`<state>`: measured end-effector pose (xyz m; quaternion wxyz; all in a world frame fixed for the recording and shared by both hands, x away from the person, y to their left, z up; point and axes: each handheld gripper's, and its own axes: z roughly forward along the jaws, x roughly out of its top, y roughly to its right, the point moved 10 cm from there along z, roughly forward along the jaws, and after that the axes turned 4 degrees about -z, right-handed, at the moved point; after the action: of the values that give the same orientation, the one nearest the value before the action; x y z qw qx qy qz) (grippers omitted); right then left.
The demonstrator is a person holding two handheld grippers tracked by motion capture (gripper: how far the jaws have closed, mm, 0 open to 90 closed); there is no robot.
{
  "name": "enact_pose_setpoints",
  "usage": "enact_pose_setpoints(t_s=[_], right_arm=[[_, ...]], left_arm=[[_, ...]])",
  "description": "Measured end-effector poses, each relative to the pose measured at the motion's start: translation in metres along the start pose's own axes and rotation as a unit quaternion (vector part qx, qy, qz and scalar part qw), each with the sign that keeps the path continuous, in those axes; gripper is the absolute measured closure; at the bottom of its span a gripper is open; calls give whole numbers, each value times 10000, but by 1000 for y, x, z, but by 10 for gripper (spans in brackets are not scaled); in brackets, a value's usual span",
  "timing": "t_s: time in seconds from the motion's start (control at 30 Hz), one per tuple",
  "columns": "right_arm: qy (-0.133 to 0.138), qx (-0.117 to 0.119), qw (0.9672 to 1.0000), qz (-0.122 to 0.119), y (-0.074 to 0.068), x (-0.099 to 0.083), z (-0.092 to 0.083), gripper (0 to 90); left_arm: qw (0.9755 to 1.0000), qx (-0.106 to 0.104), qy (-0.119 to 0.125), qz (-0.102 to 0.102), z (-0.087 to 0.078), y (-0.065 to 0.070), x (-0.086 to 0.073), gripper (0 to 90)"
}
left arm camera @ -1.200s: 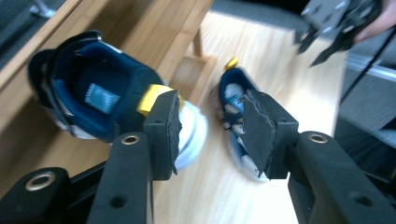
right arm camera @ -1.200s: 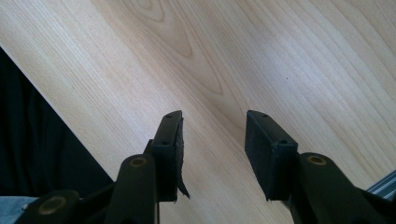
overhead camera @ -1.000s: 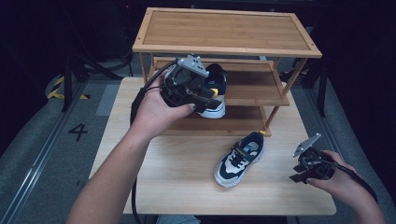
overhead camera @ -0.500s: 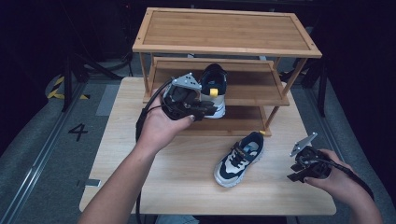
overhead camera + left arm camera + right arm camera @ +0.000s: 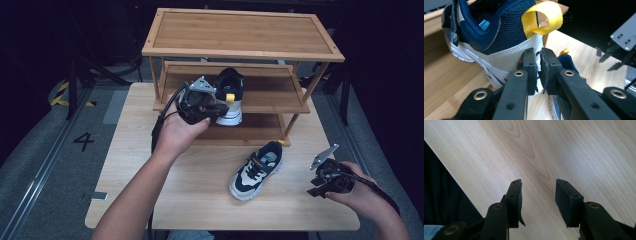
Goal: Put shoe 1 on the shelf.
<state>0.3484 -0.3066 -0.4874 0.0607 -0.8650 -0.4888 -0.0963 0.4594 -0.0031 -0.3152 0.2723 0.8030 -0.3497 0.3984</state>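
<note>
Left tongs [image 5: 538, 72] close-up shows them just clenched behind sneaker [image 5: 491, 37]; right tongs [image 5: 539, 202] released.

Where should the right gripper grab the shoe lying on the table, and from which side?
Likely the heel collar of the shoe on the table, from above. Its opening faces up and the heel points toward the rack, so one jaw can drop inside. The right gripper is open, with nothing between its jaws, and near that shoe.
</note>
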Motion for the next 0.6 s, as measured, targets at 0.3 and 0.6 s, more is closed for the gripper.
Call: enact_pose_setpoints(t_s=[0.3,0.6], right_arm=[[8,-14,10000,72,-1,-6,-1,575],[53,-26,9999,84,0,-7,-3,575]], left_arm=[[9999,-30,158,-42,19,-5,11,811],[9993,248,284,80,42,-17,20,784]])
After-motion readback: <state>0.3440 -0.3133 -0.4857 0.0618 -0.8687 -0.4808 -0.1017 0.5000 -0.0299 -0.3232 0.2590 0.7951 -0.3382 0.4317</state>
